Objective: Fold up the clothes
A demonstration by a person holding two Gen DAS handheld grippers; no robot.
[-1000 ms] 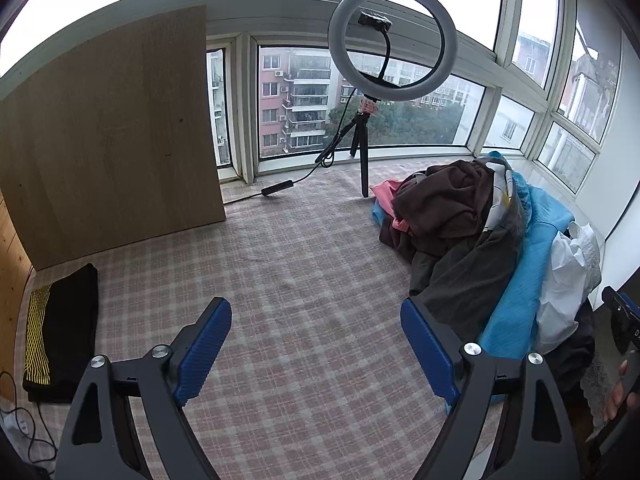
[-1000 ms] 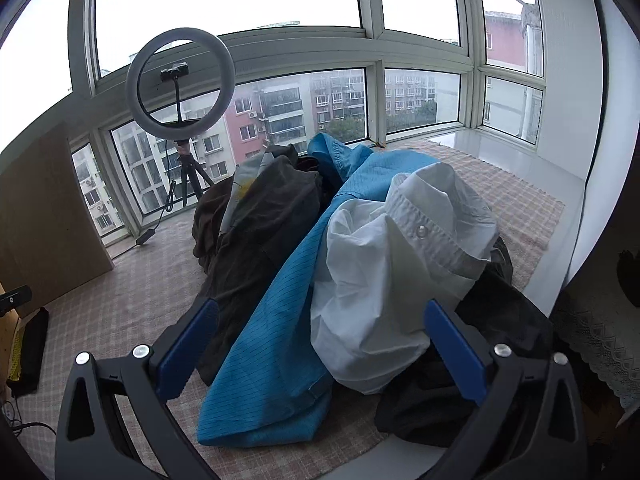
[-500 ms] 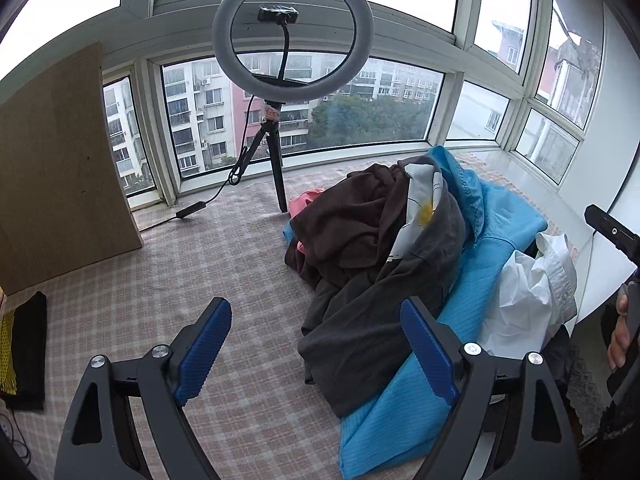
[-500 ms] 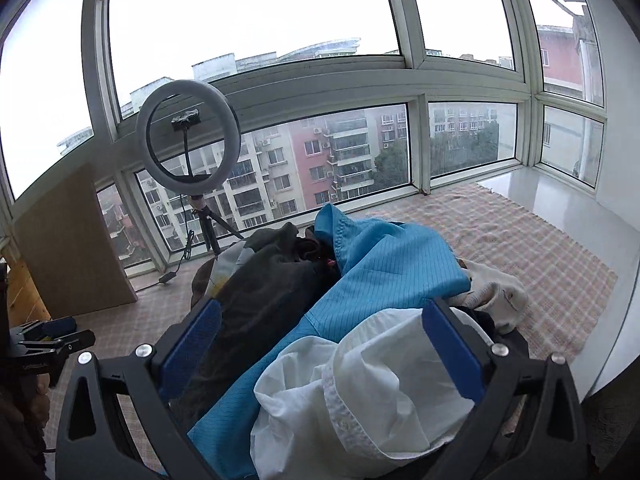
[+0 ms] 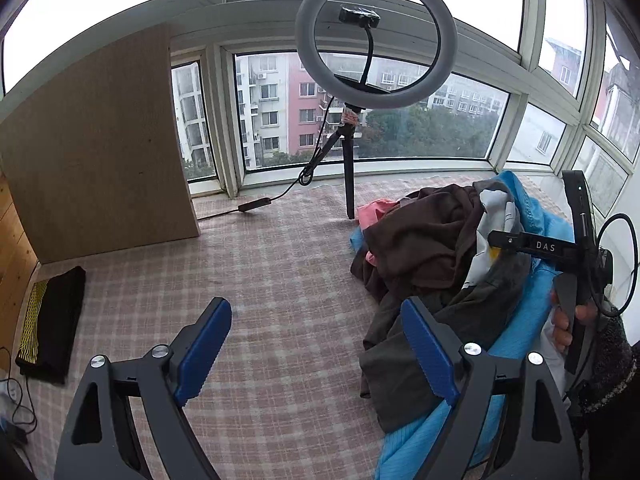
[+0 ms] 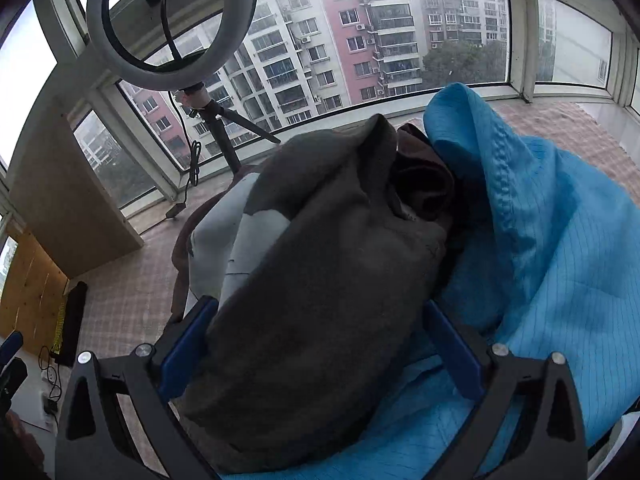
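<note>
Clothes pile at right of frame, on checked mat. Ring light tripod behind pile, upper centre. Wooden board at upper left. Folded garment at far left edge, on mat.

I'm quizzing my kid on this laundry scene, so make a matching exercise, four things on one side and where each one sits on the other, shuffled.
Things:
1. dark grey garment
2. blue garment
3. ring light
4. folded black and yellow garment

Places:
A. on a tripod by the window
B. alone at the mat's far left
C. between the right gripper's open fingers
D. under the pile, right side

Pairs: 1-C, 2-D, 3-A, 4-B
</note>
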